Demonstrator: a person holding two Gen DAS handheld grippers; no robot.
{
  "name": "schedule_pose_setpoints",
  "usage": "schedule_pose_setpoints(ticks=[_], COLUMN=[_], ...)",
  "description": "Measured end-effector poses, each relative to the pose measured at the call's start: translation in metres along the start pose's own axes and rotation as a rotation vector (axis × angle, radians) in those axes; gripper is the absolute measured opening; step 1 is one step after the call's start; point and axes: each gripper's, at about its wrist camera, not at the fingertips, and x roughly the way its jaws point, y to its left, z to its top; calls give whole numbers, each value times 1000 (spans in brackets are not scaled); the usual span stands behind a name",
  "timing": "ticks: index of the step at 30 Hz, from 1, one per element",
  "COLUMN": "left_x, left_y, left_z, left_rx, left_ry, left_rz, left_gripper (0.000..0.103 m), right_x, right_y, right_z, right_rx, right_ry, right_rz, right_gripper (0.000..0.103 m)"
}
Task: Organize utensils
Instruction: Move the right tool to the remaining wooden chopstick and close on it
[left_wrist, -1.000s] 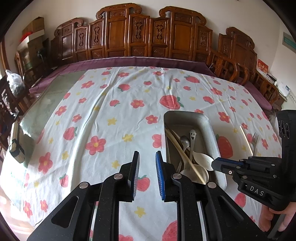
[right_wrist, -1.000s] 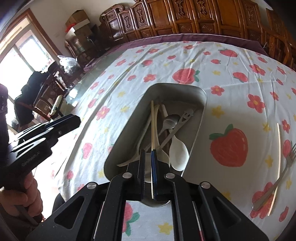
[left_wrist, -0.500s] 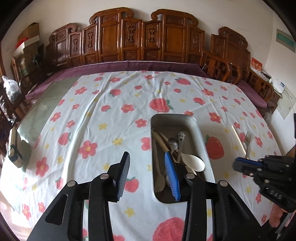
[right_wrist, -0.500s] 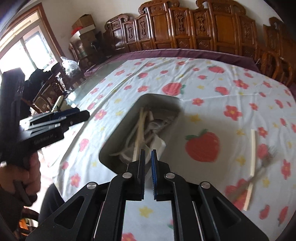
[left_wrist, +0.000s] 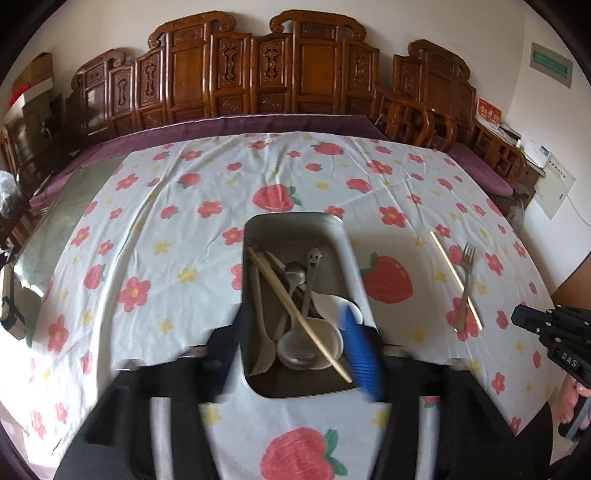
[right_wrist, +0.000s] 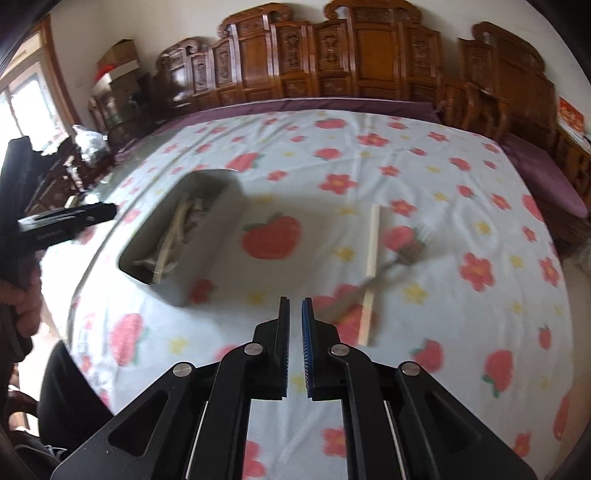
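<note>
A grey metal tray (left_wrist: 291, 218) on the strawberry-print cloth holds spoons, a pale fork and a wooden chopstick (left_wrist: 295, 310). My left gripper (left_wrist: 295, 343) hangs over the tray's near end. Its jaws are opening wide to either side of the tray and its blurred fingers (left_wrist: 360, 354) grip nothing. To the right, a metal fork (left_wrist: 466, 280) lies across a single chopstick (left_wrist: 448, 266) on the cloth. My right gripper (right_wrist: 293, 306) hovers above bare cloth, just short of this fork (right_wrist: 399, 260) and chopstick (right_wrist: 371, 266). Its jaws are barely apart, opening, with nothing between them. The tray (right_wrist: 210, 254) is to its left.
Carved wooden chairs (left_wrist: 258, 81) line the far side of the table. The cloth ends at a bare glass strip (left_wrist: 55, 206) on the left, where a small dark object (left_wrist: 11, 306) lies. A person's hand (right_wrist: 22, 299) holds the left gripper's handle.
The left jaws have spread wide and now stand over the tray's near end. The right gripper has swung right, away from the tray, towards the fork and chopstick on the cloth.
</note>
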Motion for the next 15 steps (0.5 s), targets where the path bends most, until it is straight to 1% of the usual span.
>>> schedule_pose_setpoints(ticks=[1, 3, 5, 11, 15], left_x=[-1, 2, 5, 17, 21], left_y=[-4, -12, -19, -49, -66], left_z=[0, 0, -1, -7, -10], left_rx=[6, 20, 26, 75, 99], left_ry=[-13, -5, 3, 36, 49], left_rz=[-2, -14, -35, -80, -96], left_gripper=[71, 72, 83, 83, 83], right_x=[2, 10, 18, 54, 75], right_y=[-8, -22, -31, -48, -52], right_z=[-3, -7, -10, -11, -8], right_rx=[14, 35, 45, 50, 46], right_ry=[5, 20, 42, 110, 141], right_rz=[-8, -27, -37, -56, -59], right_gripper=[22, 23, 23, 23, 23])
